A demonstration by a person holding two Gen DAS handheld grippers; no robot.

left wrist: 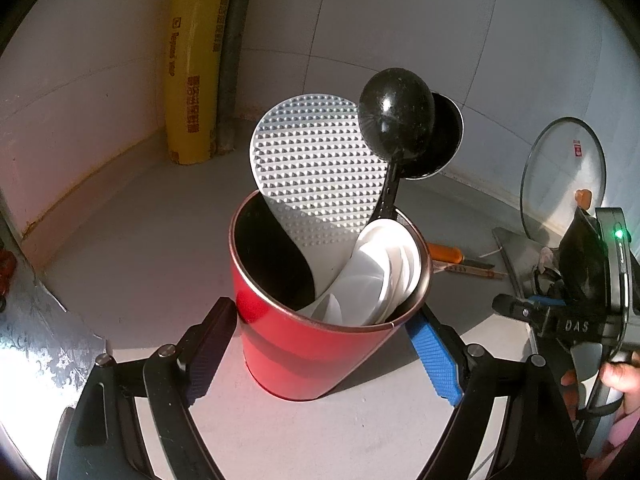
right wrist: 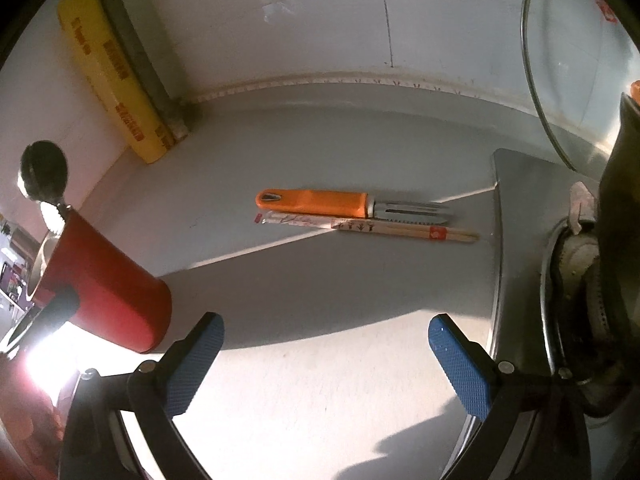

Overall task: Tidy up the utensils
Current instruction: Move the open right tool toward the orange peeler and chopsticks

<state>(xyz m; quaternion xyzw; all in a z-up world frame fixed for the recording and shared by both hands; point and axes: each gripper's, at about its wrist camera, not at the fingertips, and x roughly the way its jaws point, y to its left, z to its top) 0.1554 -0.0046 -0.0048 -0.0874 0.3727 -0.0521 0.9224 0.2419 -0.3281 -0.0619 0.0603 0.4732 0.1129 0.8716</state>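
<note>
My left gripper [left wrist: 320,314] is shut on a red cup [left wrist: 312,360] that stands upright on the grey counter, one pad pressing each side. In the cup are a dimpled grey rice paddle [left wrist: 312,168], a black ladle [left wrist: 396,116] and white plastic spoons [left wrist: 384,268]. My right gripper [right wrist: 326,322] is open wide above the counter with nothing between its fingers. Beyond it lie an orange-handled peeler [right wrist: 316,203] and wrapped wooden chopsticks [right wrist: 368,228], side by side. The red cup [right wrist: 116,304] shows at its left. The right gripper [left wrist: 560,316] also shows in the left wrist view, held by a hand.
A yellow roll of cling wrap [right wrist: 116,76] leans in the wall corner. A glass pot lid [right wrist: 580,60] stands against the tiled wall at the right. A steel stove top [right wrist: 520,208] with a burner borders the counter on the right.
</note>
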